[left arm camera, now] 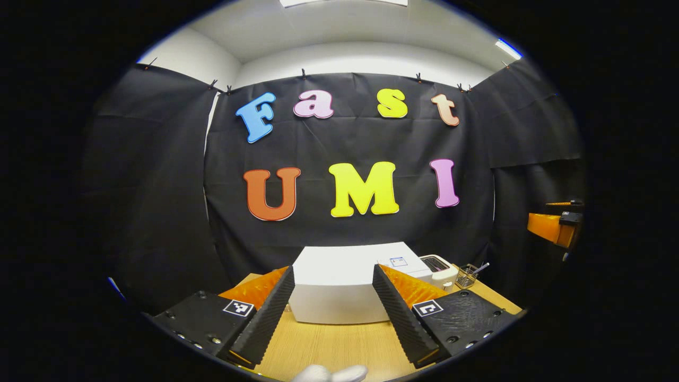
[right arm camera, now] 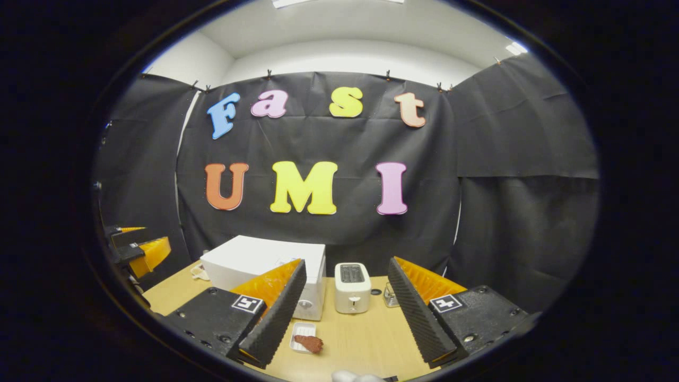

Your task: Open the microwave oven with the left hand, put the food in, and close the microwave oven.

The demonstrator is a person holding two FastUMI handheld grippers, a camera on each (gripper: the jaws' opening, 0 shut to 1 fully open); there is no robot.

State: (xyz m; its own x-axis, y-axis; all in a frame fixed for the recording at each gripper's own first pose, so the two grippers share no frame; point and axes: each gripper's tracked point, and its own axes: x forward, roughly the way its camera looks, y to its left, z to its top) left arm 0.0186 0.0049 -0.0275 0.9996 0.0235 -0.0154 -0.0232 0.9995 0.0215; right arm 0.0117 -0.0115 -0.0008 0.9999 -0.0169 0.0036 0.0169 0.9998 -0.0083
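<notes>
the white microwave oven [left arm camera: 339,286] is seen shut at lower centre of the left gripper view, framed by the left gripper [left arm camera: 331,305], held wide and empty. its door edge is judged best approached squarely. the food [right arm camera: 309,343] on its small white tray [right arm camera: 303,336] lies at lower centre of the right gripper view, beside the right gripper [right arm camera: 345,310], likewise spread and empty.

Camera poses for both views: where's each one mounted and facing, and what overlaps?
Left gripper view: rides the left claw, facing the white microwave oven head-on; own fingers open at the bottom.
Right gripper view: rides the right claw, facing the toaster and the food in its tray; own fingers open.
Shared: microwave oven, toaster, wooden table; each catches the other claw at its edge.
</notes>
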